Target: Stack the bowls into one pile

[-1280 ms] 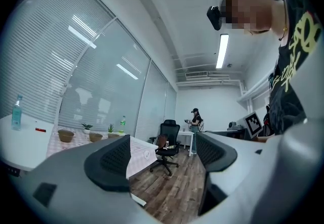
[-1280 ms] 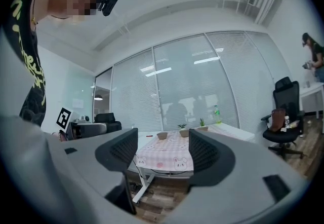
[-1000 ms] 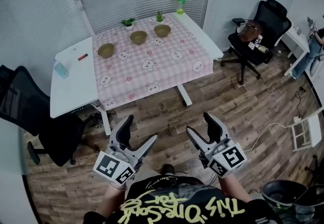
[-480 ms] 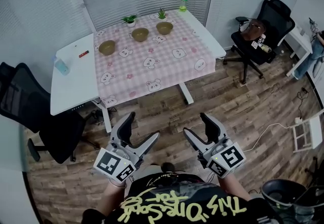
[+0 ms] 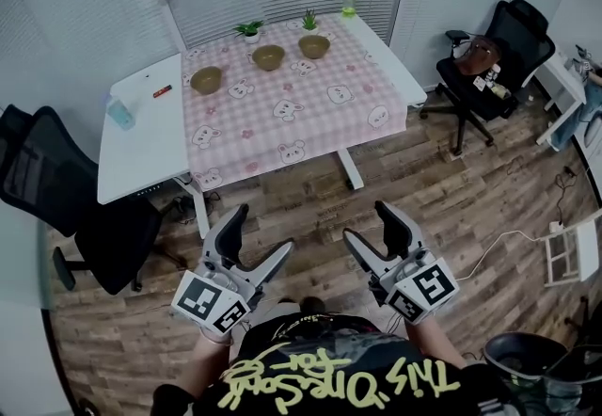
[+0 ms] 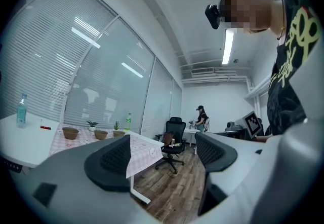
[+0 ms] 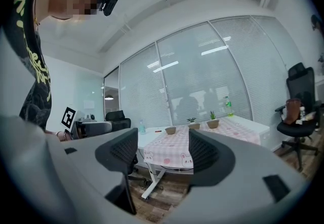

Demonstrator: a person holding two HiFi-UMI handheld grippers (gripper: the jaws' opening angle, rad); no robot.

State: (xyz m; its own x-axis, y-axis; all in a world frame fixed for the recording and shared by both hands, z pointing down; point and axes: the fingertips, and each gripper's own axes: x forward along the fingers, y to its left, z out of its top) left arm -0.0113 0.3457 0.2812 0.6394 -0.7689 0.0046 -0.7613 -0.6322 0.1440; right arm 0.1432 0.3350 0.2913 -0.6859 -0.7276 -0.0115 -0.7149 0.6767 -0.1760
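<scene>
Evidently not started: bowls sit separate in row at far edge of table, unstacked. Left gripper, right gripper held low at waist, jaws spread wide, nothing between, since table stands well beyond reach.

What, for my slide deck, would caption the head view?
Jaws open, left gripper and right gripper held over wood floor before three separate round brown bowls on a pink checked tablecloth.

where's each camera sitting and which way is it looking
Head view: on the head, looking down toward the table; left gripper, right gripper and shirt show.
Left gripper view: on that gripper, past open jaws, table left; shirt right.
Right gripper view: on that gripper, open jaws framing the table; shirt left.
Shared: all show the bowls.
</scene>
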